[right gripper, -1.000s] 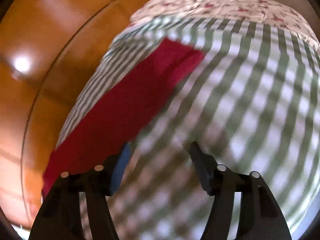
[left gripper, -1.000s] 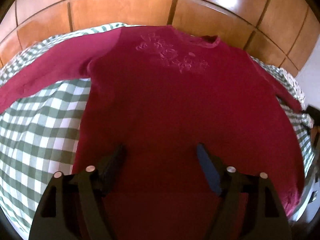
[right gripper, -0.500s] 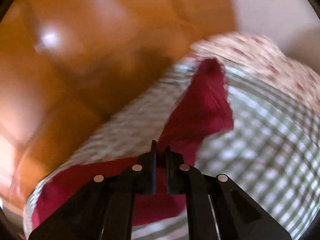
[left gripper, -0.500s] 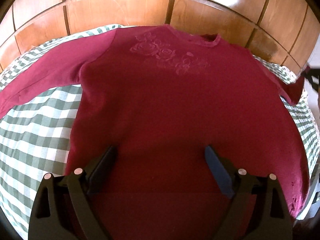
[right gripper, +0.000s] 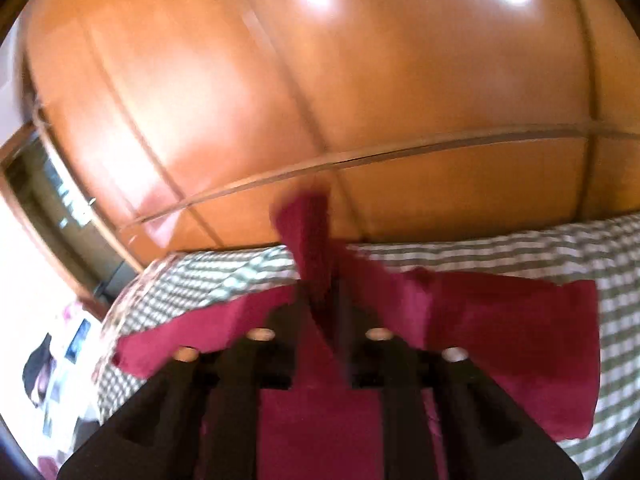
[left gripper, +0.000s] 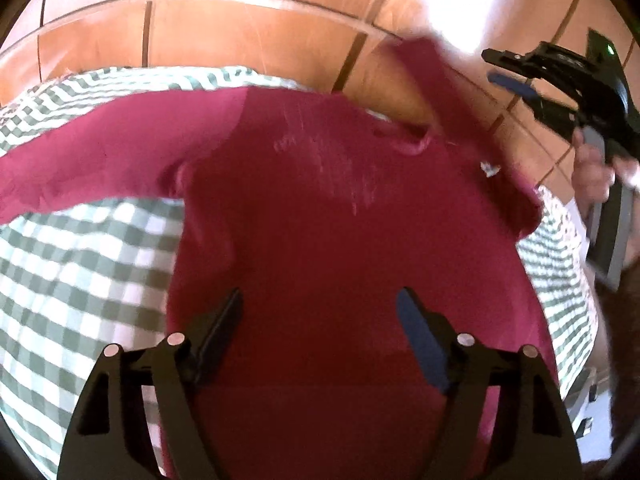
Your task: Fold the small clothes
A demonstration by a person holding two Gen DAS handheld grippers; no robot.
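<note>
A dark red long-sleeved top [left gripper: 320, 220] lies front up on a green-and-white checked bedspread [left gripper: 80, 260]. My left gripper [left gripper: 320, 312] hovers over the top's lower body, its jaws wide and closing a little, with nothing pressed between them. One sleeve [left gripper: 100, 160] lies stretched out to the left. The other sleeve [left gripper: 436, 76] is up in the air, blurred. My right gripper [left gripper: 490, 66] is just right of it, held by a hand [left gripper: 592, 176]. In the right wrist view the raised sleeve [right gripper: 306, 224] stands ahead of the right gripper [right gripper: 324, 292], whose jaws are opening.
Glossy wooden wardrobe panels [left gripper: 240, 32] rise behind the bed. In the right wrist view the bedspread [right gripper: 520, 248] runs to the right, and a floral cloth with small items [right gripper: 52, 364] lies at the lower left.
My right gripper shut on the sleeve's end, swung it up off the bed and across, and its jaws have since parted. The left gripper rose slightly over the top's body.
</note>
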